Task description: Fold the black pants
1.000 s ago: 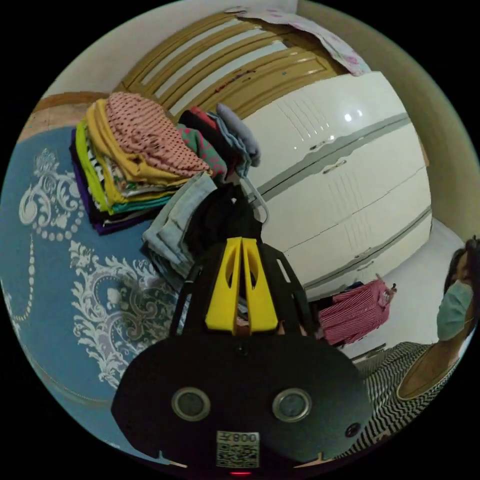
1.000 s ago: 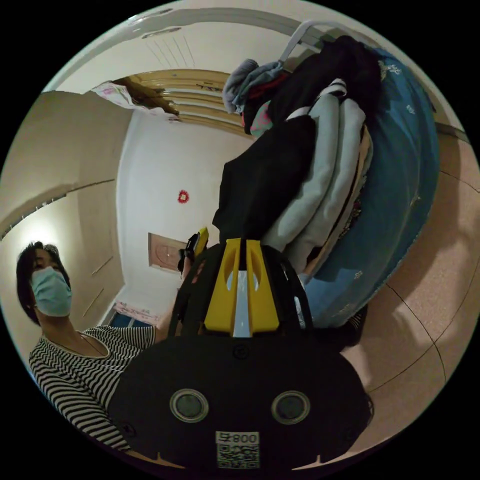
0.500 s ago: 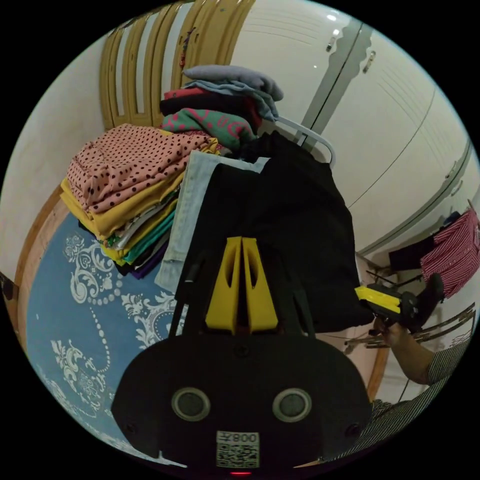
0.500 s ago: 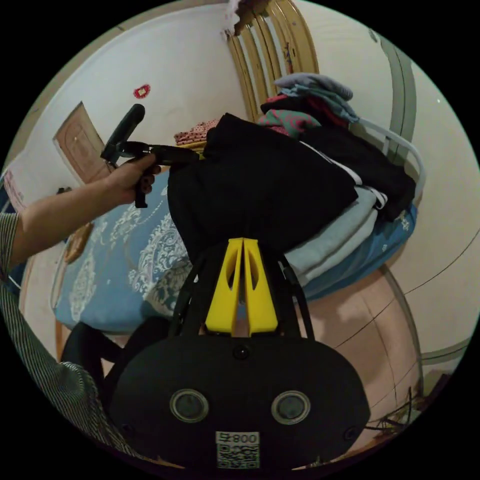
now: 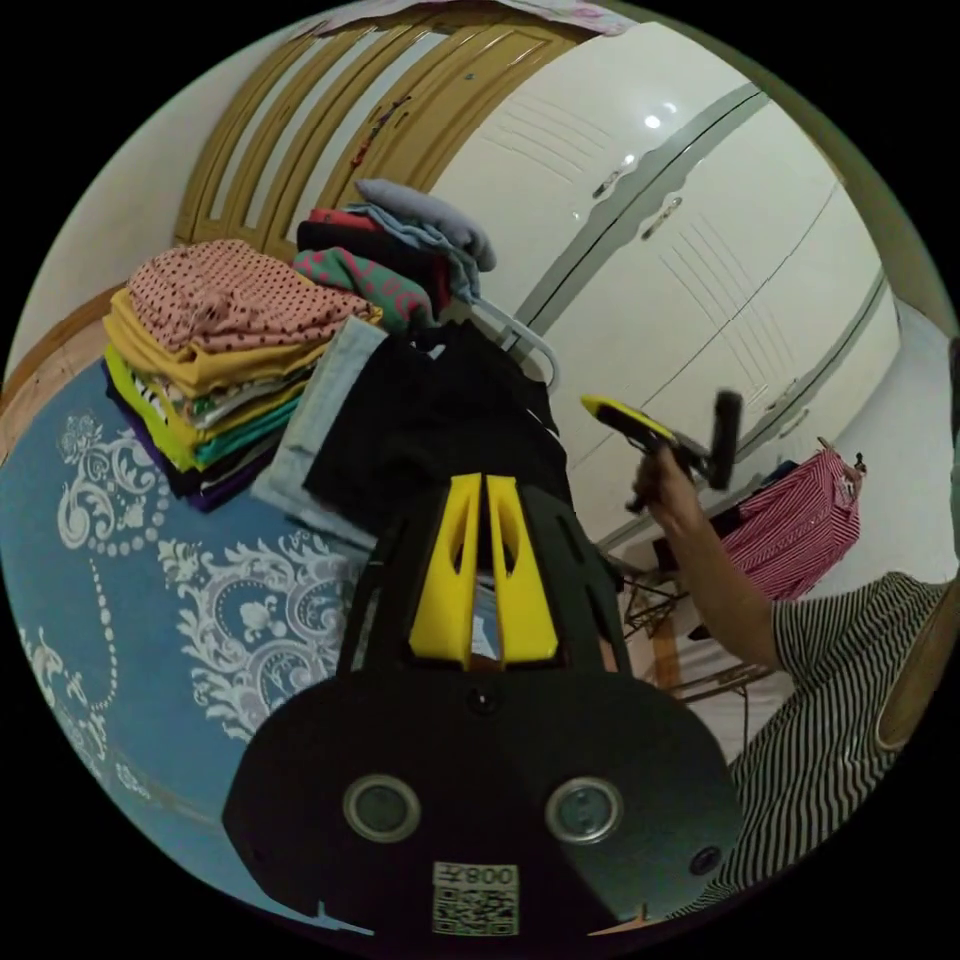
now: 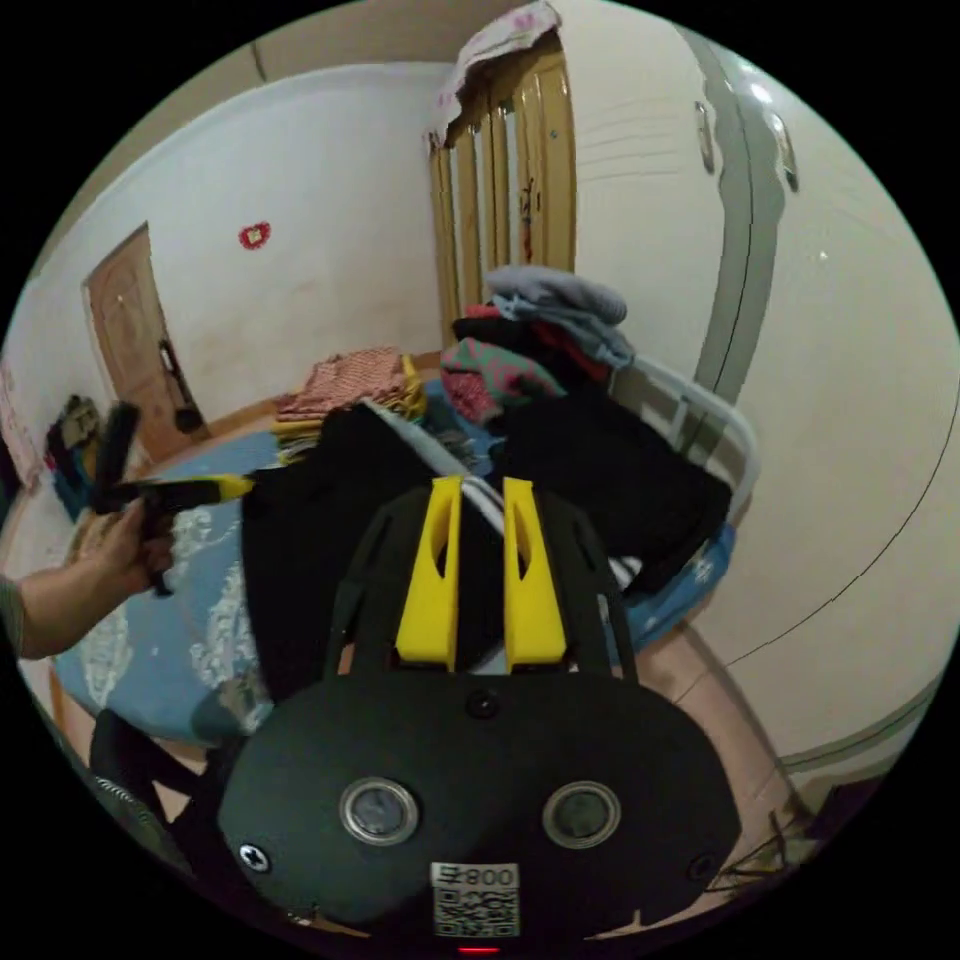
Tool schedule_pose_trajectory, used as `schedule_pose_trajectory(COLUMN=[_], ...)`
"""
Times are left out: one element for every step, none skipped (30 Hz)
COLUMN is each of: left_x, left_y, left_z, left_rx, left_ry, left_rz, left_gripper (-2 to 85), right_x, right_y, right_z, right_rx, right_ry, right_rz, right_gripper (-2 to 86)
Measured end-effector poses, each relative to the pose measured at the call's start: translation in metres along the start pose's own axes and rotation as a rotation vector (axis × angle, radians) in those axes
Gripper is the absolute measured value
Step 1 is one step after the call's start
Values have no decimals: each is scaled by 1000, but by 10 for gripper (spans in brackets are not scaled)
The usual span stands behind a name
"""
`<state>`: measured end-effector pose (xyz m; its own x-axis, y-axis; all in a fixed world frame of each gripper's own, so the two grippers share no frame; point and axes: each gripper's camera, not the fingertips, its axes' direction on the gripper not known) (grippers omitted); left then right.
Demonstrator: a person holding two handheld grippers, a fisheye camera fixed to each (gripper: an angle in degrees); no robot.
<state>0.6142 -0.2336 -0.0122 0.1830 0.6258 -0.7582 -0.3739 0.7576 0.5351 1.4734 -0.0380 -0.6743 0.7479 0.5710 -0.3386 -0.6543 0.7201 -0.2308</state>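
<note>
Left gripper view: left tongs [image 5: 485, 480] nearly closed, empty; folded black pants [image 5: 430, 430] rest at 12 o'clock atop light jeans [image 5: 320, 400] on the blue bed [image 5: 130, 560], judged stacked. Right gripper view: right tongs [image 6: 482, 485] narrowly parted, empty; pants at 10 o'clock, wardrobe [image 6: 860, 400] at 3 o'clock.

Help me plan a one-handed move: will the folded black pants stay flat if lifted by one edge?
Probably not: the black pants are soft cloth draped over the light jeans beneath, so they'd likely sag and unfold. The fold looks thin, so probably light. Pushed, they'd likely bunch rather than slide, since they rest on cloth.
</note>
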Motion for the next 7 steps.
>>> schedule_pose_trajectory(left_x=[2,5,6,8,9,10,10], left_y=[12,24,31,44,57,63,75], left_z=[-3,-8,-10,-14,-20,-22,-28], left_rx=[-16,-34,-42,-65,-95,-108,-126], left_ry=[14,12,8,-3,-19,-30,-52], left_rz=[-2,-12,-17,-23,-29,-35,-62], left_gripper=[8,8,7,6,5,5,4], right_x=[-8,-12,-21,-30,-34,-43,-52], right_y=[-22,-32,-51,-68,-75,-88,-100], right_z=[9,14,25,35,39,46,52], right_rx=[-48,-73,-129,-186,-213,-259,-298], right_ry=[4,9,27,51,65,72,74], right_rz=[-27,-39,-53,-66,-68,-63,-71], right_gripper=[84,87,92,101,106,115,120])
